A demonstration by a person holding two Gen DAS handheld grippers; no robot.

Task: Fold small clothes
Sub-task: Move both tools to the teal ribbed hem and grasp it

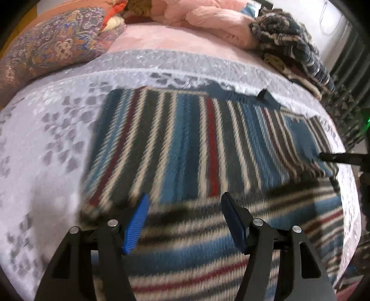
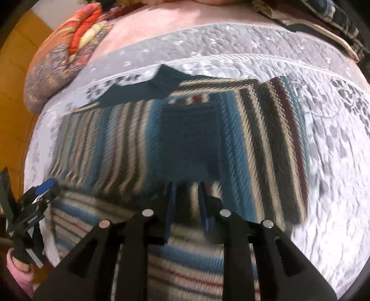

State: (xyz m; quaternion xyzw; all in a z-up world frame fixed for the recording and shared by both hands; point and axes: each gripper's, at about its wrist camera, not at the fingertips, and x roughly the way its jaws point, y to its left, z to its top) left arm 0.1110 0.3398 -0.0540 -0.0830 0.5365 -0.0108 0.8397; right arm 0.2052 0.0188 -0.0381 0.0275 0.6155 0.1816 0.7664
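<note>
On the bed's lace cover point(image 1: 46, 139) we've got the striped sweater point(image 1: 185, 139); our left tongs point(image 1: 182, 222) gape wide, empty, while right tongs point(image 2: 186, 203) pinch its near fold.

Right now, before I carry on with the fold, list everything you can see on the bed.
Striped sweater: one, blue, grey, cream and red, centre of bed, near edge folded over.
Lace bedspread: one, pale lilac-white, under the sweater.
Patterned pillow: one, orange-purple, far left.
Pink blanket: one, bunched at the far side.
Dark patterned cloth: one pile, navy and tan, far right.
Left gripper: blue pads, open above the fold.
Right gripper: narrow gap, sweater fold between the fingers.
Hand: one, pink sleeve, holding the left gripper.
</note>
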